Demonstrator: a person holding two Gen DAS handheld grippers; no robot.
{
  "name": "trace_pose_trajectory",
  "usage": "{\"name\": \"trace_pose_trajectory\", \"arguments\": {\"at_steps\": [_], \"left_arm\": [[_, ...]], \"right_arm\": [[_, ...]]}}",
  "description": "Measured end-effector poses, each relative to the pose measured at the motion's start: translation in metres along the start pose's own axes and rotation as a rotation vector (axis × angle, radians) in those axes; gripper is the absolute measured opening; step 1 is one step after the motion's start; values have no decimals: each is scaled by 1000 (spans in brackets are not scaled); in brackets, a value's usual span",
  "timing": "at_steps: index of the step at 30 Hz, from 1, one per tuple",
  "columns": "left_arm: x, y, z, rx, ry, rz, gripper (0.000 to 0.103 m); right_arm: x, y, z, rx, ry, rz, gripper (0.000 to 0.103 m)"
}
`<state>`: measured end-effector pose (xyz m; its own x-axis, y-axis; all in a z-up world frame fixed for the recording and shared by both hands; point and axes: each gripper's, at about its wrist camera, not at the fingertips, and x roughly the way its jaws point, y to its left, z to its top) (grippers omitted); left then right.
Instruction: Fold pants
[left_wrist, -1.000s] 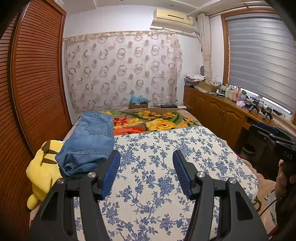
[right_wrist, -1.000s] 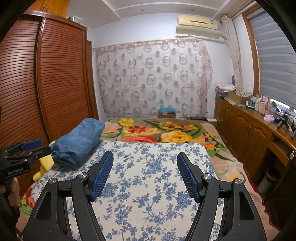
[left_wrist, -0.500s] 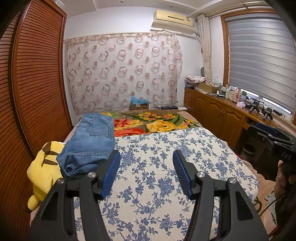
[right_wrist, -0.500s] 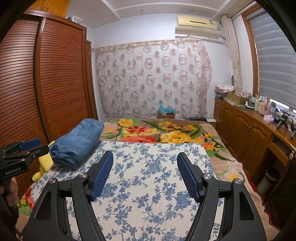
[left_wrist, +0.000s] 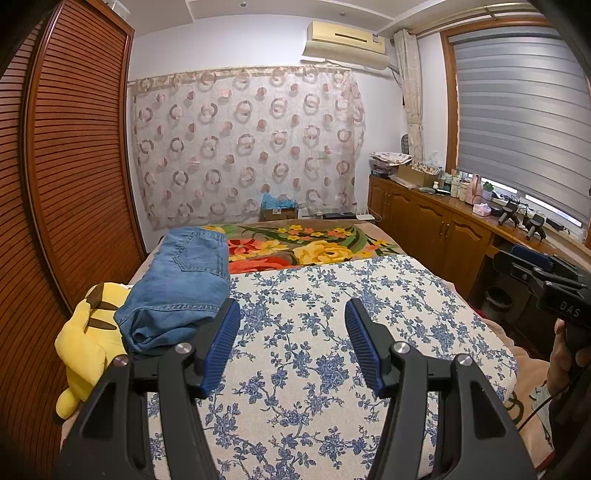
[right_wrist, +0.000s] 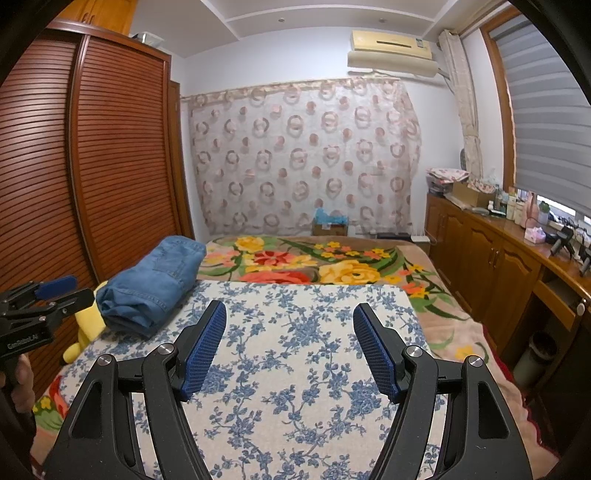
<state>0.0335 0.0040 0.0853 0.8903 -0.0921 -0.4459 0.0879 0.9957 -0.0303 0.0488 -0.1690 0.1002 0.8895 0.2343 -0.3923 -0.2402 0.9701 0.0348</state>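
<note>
The folded blue jeans (left_wrist: 181, 288) lie in a thick bundle at the left edge of the bed, partly on the blue-and-white floral cloth (left_wrist: 314, 350) and partly on the yellow plush toy (left_wrist: 88, 343) that is wedged between the bed and the slatted wooden wardrobe (left_wrist: 74, 166). A back pocket faces up on top of the bundle. Beyond the cloth, the far end of the bed is covered by a bright flower-patterned blanket (left_wrist: 306, 247).

The left gripper (left_wrist: 291, 343) hangs above the near part of the floral cloth with its blue-padded fingers (left_wrist: 221, 339) spread wide and nothing between them; the jeans sit just beyond its left finger. The right gripper (right_wrist: 288, 343) is likewise over the cloth, fingers (right_wrist: 207, 343) wide apart and empty, well apart from the jeans. In the right wrist view the left gripper also shows at the left edge, in front of the plush toy; in the left wrist view the right gripper shows at the right edge, off the bed's side.
</note>
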Motion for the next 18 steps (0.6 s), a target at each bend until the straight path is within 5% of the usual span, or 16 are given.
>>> {"name": "trace_pose_trajectory", "arguments": {"at_steps": [18], "left_arm": [[-1, 0, -1, 1, -3, 0, 59]], "right_arm": [[0, -1, 0, -1, 0, 0, 73]]}}
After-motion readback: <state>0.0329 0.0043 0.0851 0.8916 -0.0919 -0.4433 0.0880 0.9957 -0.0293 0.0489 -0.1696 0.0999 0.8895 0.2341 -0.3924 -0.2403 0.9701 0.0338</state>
